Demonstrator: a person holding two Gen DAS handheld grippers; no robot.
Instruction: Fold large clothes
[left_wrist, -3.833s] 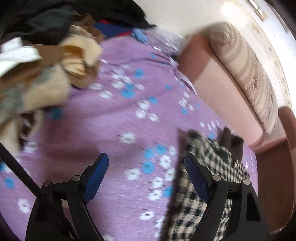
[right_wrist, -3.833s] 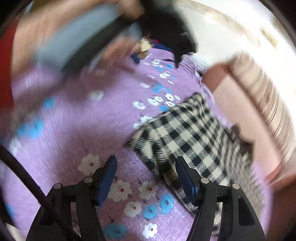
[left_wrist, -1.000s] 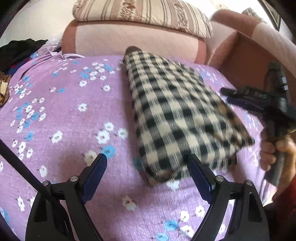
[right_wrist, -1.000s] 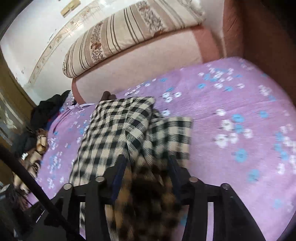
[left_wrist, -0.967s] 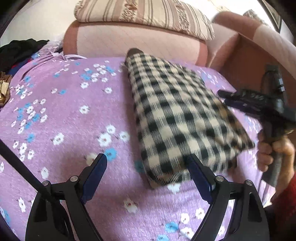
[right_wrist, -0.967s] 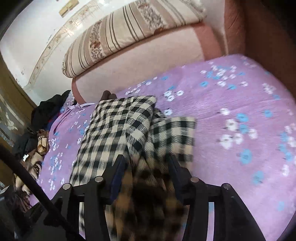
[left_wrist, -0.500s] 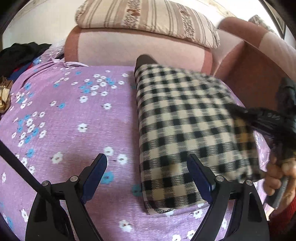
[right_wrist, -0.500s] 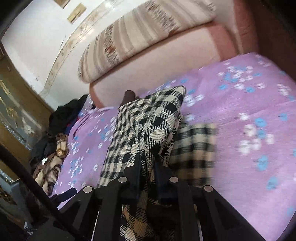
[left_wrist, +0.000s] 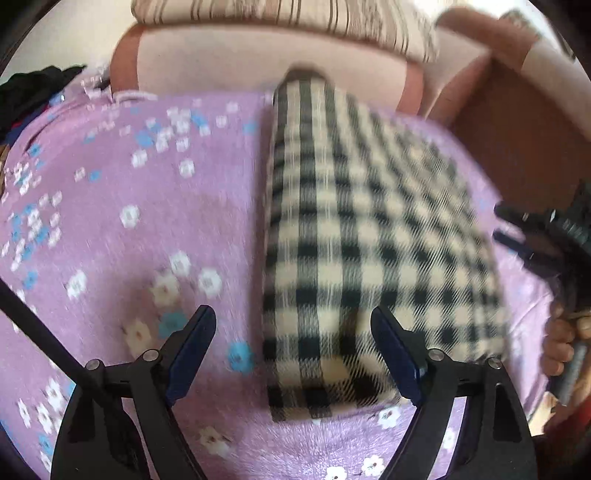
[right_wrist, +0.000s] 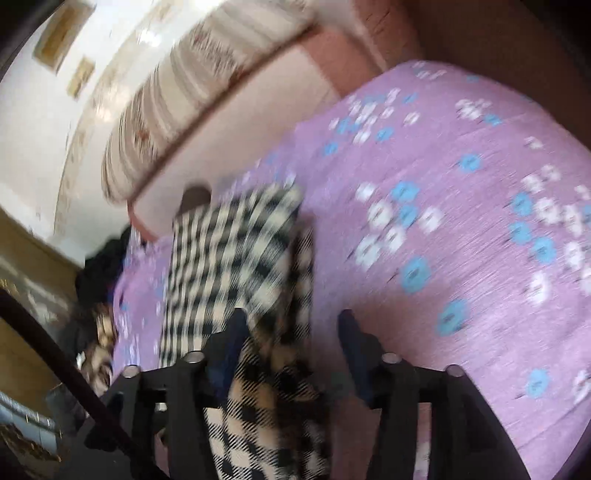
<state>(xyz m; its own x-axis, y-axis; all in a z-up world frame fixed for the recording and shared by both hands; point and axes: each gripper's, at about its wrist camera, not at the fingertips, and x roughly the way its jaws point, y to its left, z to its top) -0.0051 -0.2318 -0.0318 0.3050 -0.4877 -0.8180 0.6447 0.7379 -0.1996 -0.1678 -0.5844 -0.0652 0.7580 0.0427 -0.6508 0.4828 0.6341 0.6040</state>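
- Landmark for everything below: the checked garment (left_wrist: 369, 240), a black-and-cream piece lying folded flat on the purple flowered cover (left_wrist: 129, 229).
- Far left of the garment, at the edge of my left wrist view, I see a dark heap of clothes (left_wrist: 33, 92) on the cover.
- Behind the garment runs the pink sofa back (left_wrist: 240, 62), with a striped cushion (left_wrist: 280, 14) on top of it.
- My left gripper (left_wrist: 293, 354) hovers over the garment's near end with its jaws spread wide. The left finger (left_wrist: 192, 350) sits over bare cover just left of the garment's long edge; the right finger is above the checked cloth. Neither pad presses on anything.
- The garment's near left corner lies between those two fingers, flat on the cover.
- Right of the garment, at the frame edge, I see my right gripper (left_wrist: 517, 236) as a dark blurred shape, well clear of the top of the fold, and the hand (left_wrist: 561, 339) that holds its handle.
- In my right wrist view the right gripper (right_wrist: 291, 332) has just been opening. Its jaws now stand apart, and a loose part of the garment (right_wrist: 236, 266) lies between them near the left finger; the right finger is over bare cover. The picture is blurred, but I see no pad pinching the cloth.
- Beyond the garment in that view, the cover stretches away to the right.
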